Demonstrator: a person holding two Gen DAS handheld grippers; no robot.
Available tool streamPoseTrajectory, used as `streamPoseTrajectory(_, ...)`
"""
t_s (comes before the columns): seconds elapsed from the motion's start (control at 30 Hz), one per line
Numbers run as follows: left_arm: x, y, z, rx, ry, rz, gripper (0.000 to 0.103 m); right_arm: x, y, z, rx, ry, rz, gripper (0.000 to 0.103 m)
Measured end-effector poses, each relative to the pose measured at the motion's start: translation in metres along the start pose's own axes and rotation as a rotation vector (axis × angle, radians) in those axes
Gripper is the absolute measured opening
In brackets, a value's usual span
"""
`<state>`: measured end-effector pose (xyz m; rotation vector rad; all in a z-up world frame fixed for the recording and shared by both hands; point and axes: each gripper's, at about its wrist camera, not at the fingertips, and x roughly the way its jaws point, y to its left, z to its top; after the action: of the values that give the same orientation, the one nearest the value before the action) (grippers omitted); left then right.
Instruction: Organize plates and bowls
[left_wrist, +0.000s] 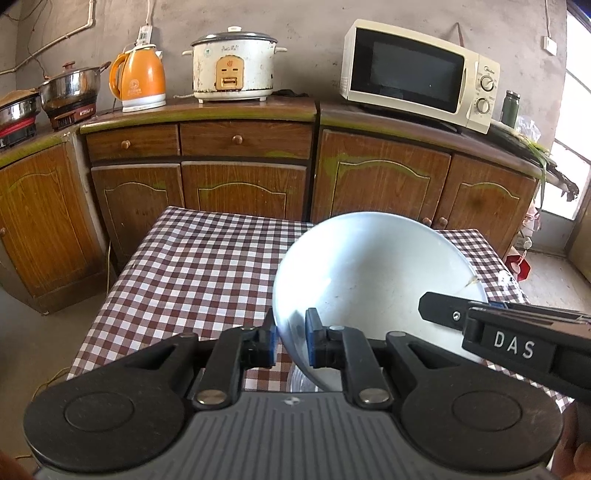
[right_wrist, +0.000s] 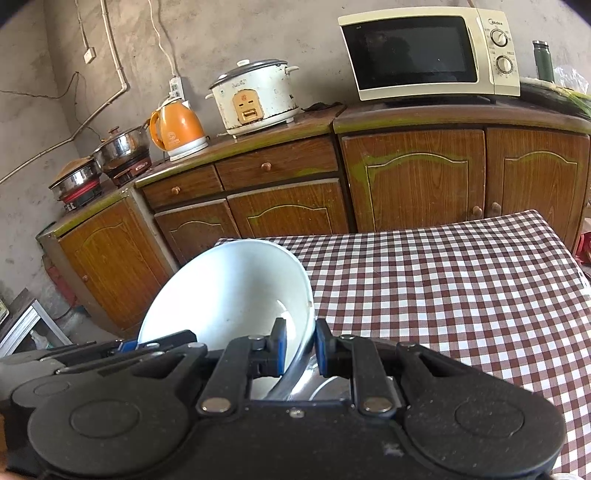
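A large white bowl (left_wrist: 373, 273) hangs over the checked table (left_wrist: 192, 266), held by both grippers on opposite sides of its rim. My left gripper (left_wrist: 290, 339) is shut on the rim's left side, one blue pad inside and one outside. My right gripper (right_wrist: 300, 347) is shut on the right side of the white bowl (right_wrist: 229, 291), and its black body shows in the left wrist view as the right gripper (left_wrist: 436, 310) reaching in from the right. The bowl's rim has a chip with a crack (left_wrist: 471, 282). Something shiny and metallic (right_wrist: 325, 387) lies below the bowl, mostly hidden.
Wooden cabinets (left_wrist: 243, 184) stand behind the table, bearing a microwave (left_wrist: 417, 74), a rice cooker (left_wrist: 232, 62), an orange kettle (left_wrist: 138, 79) and steel pots (left_wrist: 70, 88) on small stoves. The checked cloth (right_wrist: 461, 280) stretches to the right of the bowl.
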<state>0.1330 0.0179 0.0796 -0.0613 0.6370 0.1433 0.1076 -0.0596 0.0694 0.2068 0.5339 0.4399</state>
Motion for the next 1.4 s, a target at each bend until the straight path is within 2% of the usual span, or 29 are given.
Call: streamPoseTrajectory(1.4, -0.028, -0.008, -0.044, 0.021, 0.003, -0.026, 0.015, -0.044, -0.006, -0.06, 0.05, 0.032, -0.013, 0.022)
